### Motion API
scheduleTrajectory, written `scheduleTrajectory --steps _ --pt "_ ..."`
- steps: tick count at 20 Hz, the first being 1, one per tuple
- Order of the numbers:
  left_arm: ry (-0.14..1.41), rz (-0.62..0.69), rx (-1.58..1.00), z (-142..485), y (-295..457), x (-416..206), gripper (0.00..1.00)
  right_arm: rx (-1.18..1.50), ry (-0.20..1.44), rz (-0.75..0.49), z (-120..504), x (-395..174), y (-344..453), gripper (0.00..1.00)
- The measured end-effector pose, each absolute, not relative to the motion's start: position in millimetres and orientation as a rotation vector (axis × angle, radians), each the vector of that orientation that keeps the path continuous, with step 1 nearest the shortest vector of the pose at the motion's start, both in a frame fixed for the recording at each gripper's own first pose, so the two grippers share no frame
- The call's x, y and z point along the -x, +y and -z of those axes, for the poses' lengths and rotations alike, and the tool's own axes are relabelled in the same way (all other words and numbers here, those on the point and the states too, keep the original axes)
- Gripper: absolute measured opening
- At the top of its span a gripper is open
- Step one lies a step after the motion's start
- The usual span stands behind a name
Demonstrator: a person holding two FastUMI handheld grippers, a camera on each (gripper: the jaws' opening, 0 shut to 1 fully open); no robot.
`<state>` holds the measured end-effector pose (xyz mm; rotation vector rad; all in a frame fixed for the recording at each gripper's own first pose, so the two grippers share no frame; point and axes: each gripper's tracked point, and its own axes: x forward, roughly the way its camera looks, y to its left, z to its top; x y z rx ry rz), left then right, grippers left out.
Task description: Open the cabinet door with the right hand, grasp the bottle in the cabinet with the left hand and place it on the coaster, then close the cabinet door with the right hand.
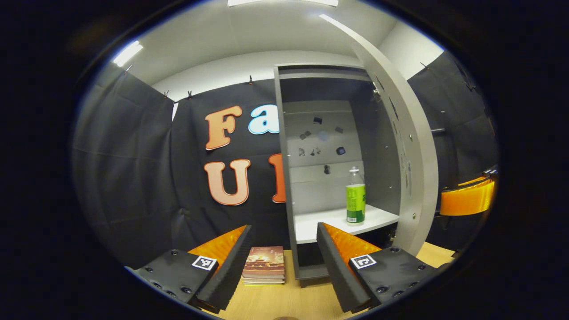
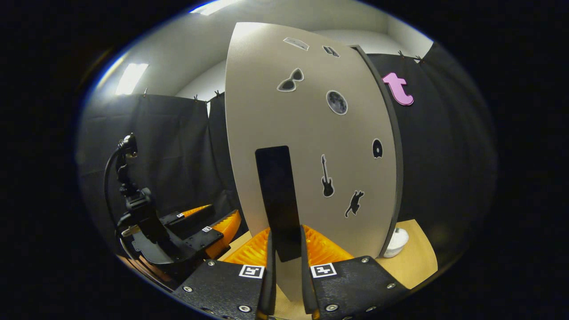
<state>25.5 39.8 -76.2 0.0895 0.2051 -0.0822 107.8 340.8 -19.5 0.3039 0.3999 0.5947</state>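
Note:
The grey cabinet (image 1: pixel 284 146) stands open, its door (image 1: pixel 411 146) swung out to the right. A clear bottle with a green label (image 1: pixel 356 197) stands upright on the white shelf (image 1: pixel 324 224) inside. My left gripper (image 1: pixel 282 262) is open, short of the cabinet and well back from the bottle. In the right gripper view the door (image 2: pixel 311 146) with stickers fills the middle, and my right gripper (image 2: pixel 285 249) is shut on its dark handle (image 2: pixel 278 200). The left gripper (image 2: pixel 209 226) also appears at lower left of that view.
A stack of books (image 1: pixel 264 265) lies on the wooden table (image 1: pixel 284 302) left of the cabinet base. A small white round object (image 2: pixel 395 242) sits on the table behind the door's far edge. The right gripper's body (image 1: pixel 469 198) shows past the door.

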Motion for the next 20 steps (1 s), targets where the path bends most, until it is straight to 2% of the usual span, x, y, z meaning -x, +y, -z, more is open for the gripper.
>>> scheduleTrajectory --steps 4,7,20 --pt "0.214 0.123 -0.09 79.0 6.4 -21.7 0.92 -0.377 0.373 -0.601 18.8 -105.7 329.2 0.24" --pt "0.222 0.148 -0.079 82.5 -16.3 -23.0 0.96 -0.386 0.358 -0.579 18.1 -104.9 320.2 0.24" --pt "0.251 0.155 -0.077 87.2 -70.0 -4.3 0.96 -0.522 0.365 -0.467 24.2 -113.4 290.6 0.22"
